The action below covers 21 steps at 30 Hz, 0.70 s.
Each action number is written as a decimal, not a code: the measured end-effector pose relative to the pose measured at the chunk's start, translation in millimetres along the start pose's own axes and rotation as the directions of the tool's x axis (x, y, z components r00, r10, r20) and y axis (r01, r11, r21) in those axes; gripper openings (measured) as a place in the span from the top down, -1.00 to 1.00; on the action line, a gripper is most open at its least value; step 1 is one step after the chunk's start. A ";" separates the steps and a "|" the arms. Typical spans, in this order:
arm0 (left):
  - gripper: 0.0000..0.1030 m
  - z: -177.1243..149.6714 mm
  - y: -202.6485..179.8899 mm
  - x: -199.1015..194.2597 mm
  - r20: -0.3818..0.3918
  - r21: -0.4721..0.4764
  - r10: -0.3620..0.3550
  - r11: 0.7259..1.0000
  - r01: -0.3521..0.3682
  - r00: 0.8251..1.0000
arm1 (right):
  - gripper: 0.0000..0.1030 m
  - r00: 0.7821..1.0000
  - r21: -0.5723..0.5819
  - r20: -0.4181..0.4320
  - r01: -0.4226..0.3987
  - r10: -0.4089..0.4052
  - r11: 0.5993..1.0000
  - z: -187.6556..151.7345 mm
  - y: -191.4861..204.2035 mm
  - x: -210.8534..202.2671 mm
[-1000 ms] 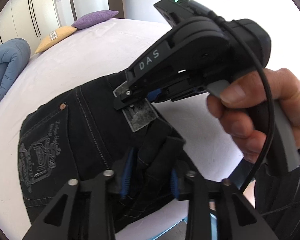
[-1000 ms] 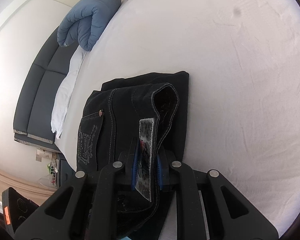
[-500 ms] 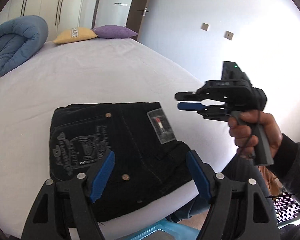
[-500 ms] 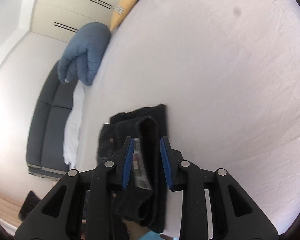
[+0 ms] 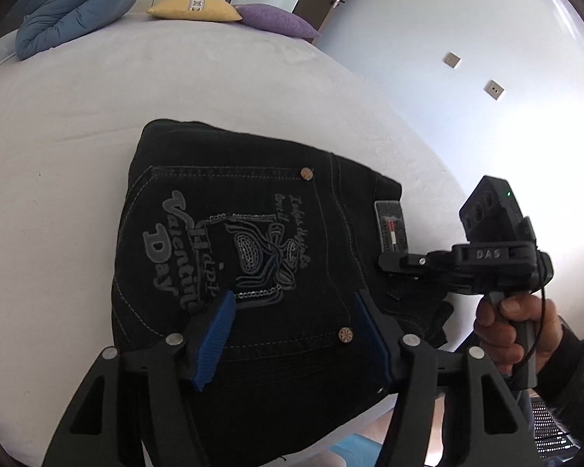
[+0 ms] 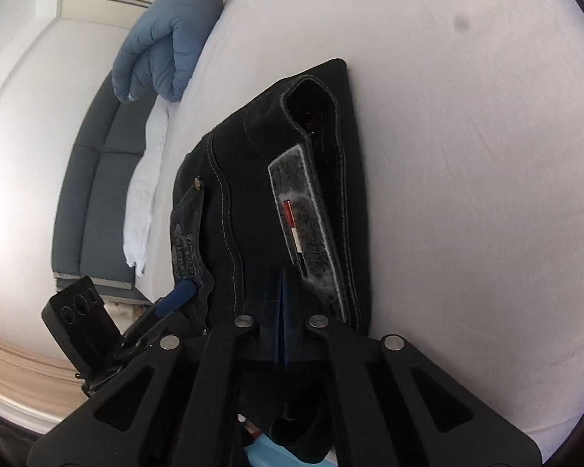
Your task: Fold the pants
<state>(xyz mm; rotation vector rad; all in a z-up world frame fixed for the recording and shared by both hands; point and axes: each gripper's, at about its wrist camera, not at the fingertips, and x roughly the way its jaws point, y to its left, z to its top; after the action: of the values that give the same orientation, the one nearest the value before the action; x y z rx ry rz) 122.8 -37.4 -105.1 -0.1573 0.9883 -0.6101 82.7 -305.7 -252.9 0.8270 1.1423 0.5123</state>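
The black jeans lie folded on the white bed, back pocket with grey embroidery facing up. My left gripper hovers low over that pocket. Its jaws are closing, the blue pads still well apart and pressing nothing. A hand holds my right gripper at the jeans' right side, its tip by the grey waistband patch. In the right wrist view my right gripper is shut, pads together, over the waistband beside the patch. No cloth shows between them.
A rolled blue duvet, a yellow pillow and a purple pillow lie at the bed's far end. A dark sofa stands beyond the bed's left side. The bed's near edge runs just under the jeans.
Both grippers let go of the waistband and the jeans dropped flat. My left gripper swung over the back pocket and its jaws narrowed. My right gripper drew off, came back to the patch and shut.
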 end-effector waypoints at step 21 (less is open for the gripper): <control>0.50 -12.4 14.6 5.5 0.024 0.101 0.198 0.975 -0.199 0.980 | 1.00 0.998 -0.037 0.052 0.040 -0.038 0.999 -10.8 13.3 5.9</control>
<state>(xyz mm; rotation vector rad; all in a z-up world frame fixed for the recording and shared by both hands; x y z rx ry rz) 120.8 -26.7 -121.8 0.0292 0.9441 -0.4749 75.3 -290.0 -247.7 0.7794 1.0965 0.4767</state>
